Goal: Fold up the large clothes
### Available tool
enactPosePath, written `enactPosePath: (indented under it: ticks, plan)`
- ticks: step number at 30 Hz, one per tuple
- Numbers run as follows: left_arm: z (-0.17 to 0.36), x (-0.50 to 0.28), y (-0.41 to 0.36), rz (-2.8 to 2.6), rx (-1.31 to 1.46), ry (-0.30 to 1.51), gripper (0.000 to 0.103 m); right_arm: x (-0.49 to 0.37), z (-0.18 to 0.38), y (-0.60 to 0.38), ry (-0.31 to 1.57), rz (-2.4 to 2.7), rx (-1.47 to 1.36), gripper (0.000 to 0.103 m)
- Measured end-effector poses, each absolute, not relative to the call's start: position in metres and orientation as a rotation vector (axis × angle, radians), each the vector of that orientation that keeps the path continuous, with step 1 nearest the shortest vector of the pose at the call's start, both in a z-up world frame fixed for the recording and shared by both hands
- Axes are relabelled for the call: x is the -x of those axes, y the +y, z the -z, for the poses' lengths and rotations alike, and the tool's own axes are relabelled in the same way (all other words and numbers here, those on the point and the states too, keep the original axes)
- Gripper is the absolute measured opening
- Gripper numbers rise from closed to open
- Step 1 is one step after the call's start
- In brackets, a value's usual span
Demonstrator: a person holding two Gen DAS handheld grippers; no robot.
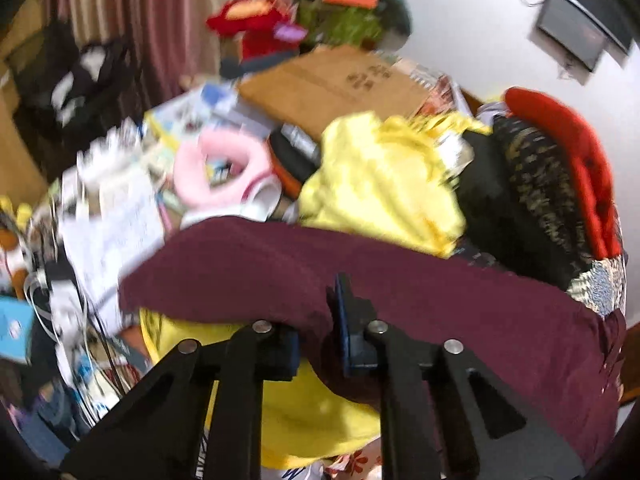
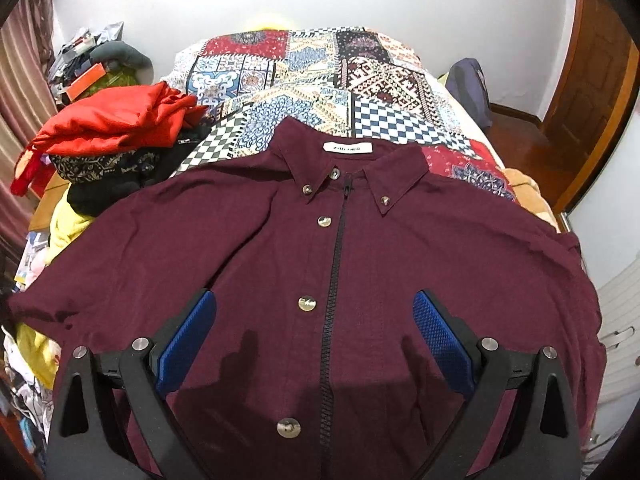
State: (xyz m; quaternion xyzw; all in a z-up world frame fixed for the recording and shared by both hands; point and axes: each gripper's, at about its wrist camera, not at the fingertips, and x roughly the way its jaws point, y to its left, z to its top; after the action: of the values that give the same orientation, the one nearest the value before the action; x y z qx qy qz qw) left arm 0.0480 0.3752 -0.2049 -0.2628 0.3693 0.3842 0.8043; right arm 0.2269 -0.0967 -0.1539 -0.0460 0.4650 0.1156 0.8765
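Observation:
A maroon button-up shirt lies face up on a patchwork bedspread, collar far from me, with a black zipper and pale buttons down its front. My right gripper hovers just over the lower chest, open, its blue pads wide apart on either side of the placket and nothing between them. The left wrist view is blurred. There my left gripper is shut on a fold at the maroon shirt's edge, and the cloth drapes over its fingers.
A heap of clothes lies beside the shirt: a red garment, dark patterned cloth and yellow fabric. Beyond it are a cardboard box, a pink ring and papers. A wooden door stands at right.

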Motion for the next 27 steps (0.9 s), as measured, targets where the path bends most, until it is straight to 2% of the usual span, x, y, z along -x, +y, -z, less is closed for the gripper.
enactPosePath:
  ticks: [10, 17, 22, 27]
  plan:
    - [0.108, -0.096, 0.321, -0.618, 0.416, 0.587, 0.007, -0.22, 0.136, -0.115, 0.91, -0.245, 0.062, 0.098]
    - [0.052, -0.142, 0.235, -0.373, 0.296, 0.473, 0.006, -0.217, 0.127, -0.131, 0.872, -0.236, 0.025, 0.098]
    - [0.039, -0.181, 0.165, -0.158, 0.249, 0.483, 0.006, -0.215, 0.124, -0.145, 0.852, -0.229, -0.002, 0.098]
    - [0.058, -0.211, 0.094, -0.01, 0.183, 0.568, 0.005, -0.213, 0.123, -0.163, 0.846, -0.205, -0.033, 0.098]
